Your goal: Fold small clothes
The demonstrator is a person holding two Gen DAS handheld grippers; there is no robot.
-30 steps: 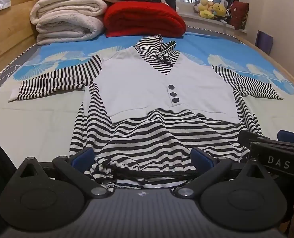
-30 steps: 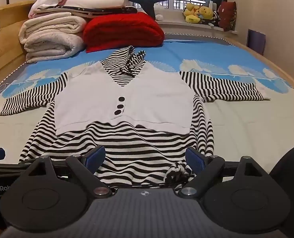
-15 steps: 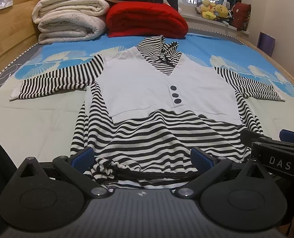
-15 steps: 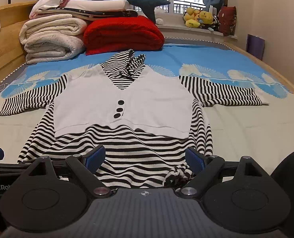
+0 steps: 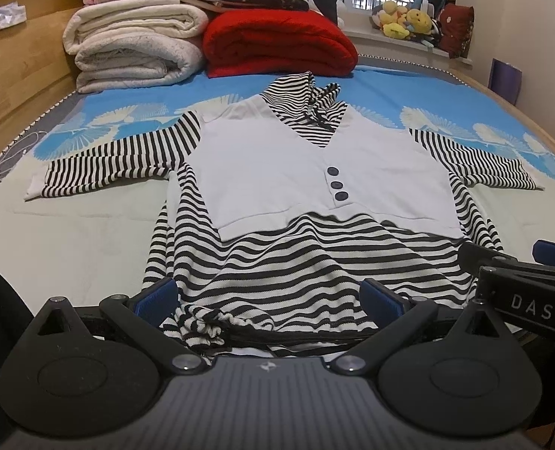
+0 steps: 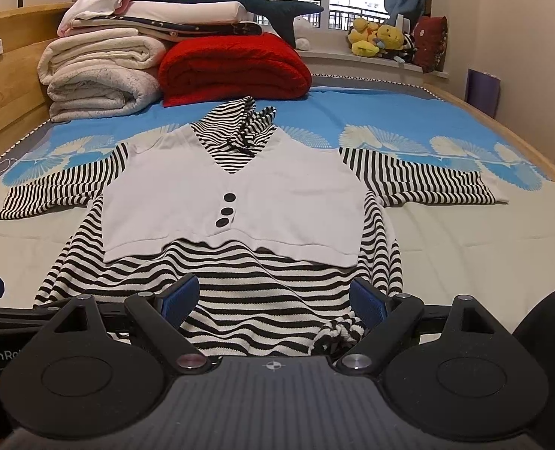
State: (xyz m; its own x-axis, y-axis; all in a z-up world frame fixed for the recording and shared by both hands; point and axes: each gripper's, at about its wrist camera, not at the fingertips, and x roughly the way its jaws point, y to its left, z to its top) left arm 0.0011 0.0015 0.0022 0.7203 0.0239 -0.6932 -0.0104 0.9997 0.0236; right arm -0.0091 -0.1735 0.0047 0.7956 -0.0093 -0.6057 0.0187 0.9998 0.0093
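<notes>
Both grippers are hanging wide apart over the near hem, holding nothing: the left gripper (image 5: pixel 270 296) by the bunched knot (image 5: pixel 202 328), the right gripper (image 6: pixel 273 296) by the other knot (image 6: pixel 339 332). The top (image 5: pixel 314 172) is lying flat on the bed (image 5: pixel 71 236), sleeves spread. Pinching only a knot is risking dragging the hem crooked or lifting a single layer.
</notes>
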